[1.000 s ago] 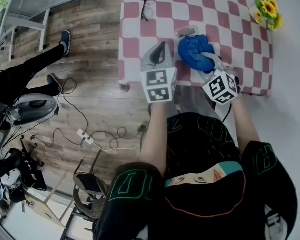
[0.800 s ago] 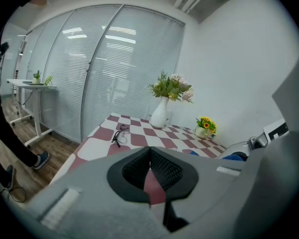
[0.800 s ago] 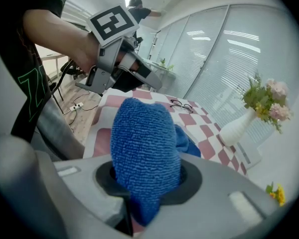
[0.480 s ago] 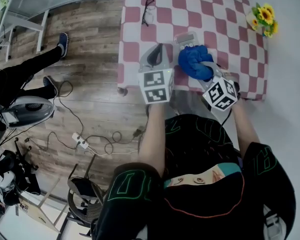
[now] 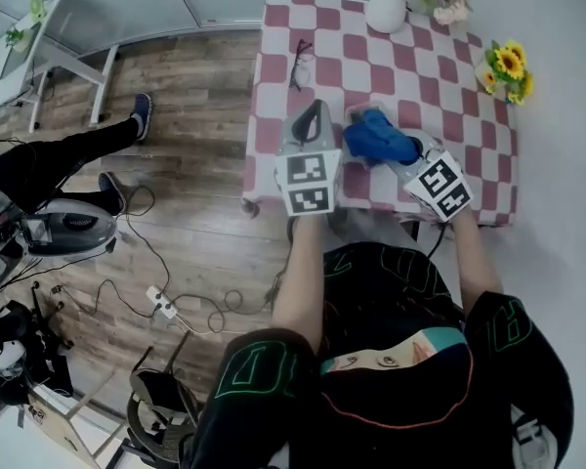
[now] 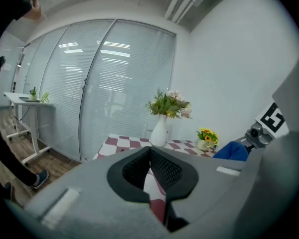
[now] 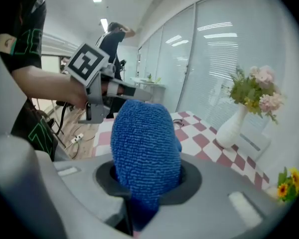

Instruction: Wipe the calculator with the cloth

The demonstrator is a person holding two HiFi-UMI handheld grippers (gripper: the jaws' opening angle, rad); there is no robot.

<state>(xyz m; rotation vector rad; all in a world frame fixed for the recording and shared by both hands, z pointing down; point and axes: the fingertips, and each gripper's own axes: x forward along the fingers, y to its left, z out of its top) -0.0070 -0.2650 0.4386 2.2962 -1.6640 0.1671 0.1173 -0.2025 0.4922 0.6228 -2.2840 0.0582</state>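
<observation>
Since the cloth (image 5: 376,137) is the thing everything gathers round, start with the right gripper (image 5: 405,149) just on the near side of it. Its fingers are clamped on the blue cloth, which stands up out of them in a thick bunch and fills the middle of the right gripper view.

The left gripper (image 5: 313,107) hangs just to the left of the cloth, over the near edge of the checked tabletop (image 5: 469,106). Its fingers (image 6: 162,168) are drawn together with only a thin slit between them, and they hold nothing.

The calculator (image 5: 354,115) lies under the cloth. Only a pale strip of it shows past the cloth's far left edge, so I cannot tell whether the cloth is pressing on it or riding just above.

Beyond the cloth and to the left lie a pair of glasses (image 5: 299,64). Farther off stand a white vase (image 5: 385,10) of flowers, and to the right a small pot of sunflowers (image 5: 508,66).

My reading is that the wiping itself is in hand, with the cloth gripped and brought over the calculator. The next move calls for lowering the bunch flat onto the face and drawing it across in even strokes. The light calculator may skid on the tabletop, so the idle left gripper could steady its free edge.
</observation>
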